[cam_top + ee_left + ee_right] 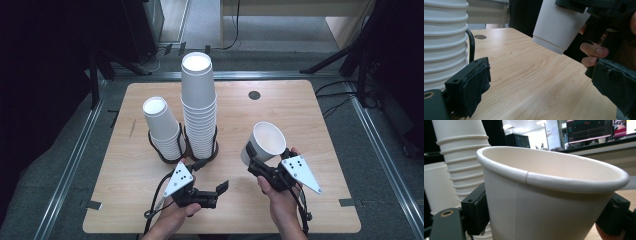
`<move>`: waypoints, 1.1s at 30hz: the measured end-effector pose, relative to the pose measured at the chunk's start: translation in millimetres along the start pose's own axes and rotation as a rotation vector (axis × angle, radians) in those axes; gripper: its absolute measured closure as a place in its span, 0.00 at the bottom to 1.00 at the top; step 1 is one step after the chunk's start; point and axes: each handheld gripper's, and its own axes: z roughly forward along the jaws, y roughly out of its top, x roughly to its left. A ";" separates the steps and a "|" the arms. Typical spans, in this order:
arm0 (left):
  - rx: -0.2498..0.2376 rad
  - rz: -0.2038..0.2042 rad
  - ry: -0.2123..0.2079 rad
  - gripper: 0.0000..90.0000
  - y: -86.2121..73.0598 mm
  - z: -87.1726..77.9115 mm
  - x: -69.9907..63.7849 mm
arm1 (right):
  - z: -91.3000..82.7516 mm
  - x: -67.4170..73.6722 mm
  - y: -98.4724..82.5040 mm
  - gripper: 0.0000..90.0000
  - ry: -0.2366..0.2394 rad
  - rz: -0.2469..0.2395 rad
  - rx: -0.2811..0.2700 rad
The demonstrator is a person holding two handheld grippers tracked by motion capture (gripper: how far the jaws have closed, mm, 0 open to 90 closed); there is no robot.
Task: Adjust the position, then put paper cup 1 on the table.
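A single white paper cup point(265, 142) hangs tilted above the table's right half, mouth up and away from me, with my right gripper point(261, 161) shut on its lower wall. In the right gripper view the cup point(544, 202) sits between the two black jaws. My left gripper point(218, 194) lies low near the front middle, pointing right, open with nothing between its pads point(475, 82). From the left gripper view the held cup point(557, 27) floats above the wood. A tall stack of cups point(198, 107) and a shorter stack point(162, 127) stand in black wire holders.
The wooden table point(300, 115) has a dark round grommet point(254, 95) near its back edge. Metal rails and dark floor surround it. Black tripod legs point(345, 55) stand at the back right. Bare wood lies between the two grippers and along the right side.
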 end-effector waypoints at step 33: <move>-0.049 -0.037 0.054 0.03 12.6 -15.1 17.7 | 71.6 -38.6 2.3 0.16 -0.156 -0.213 0.030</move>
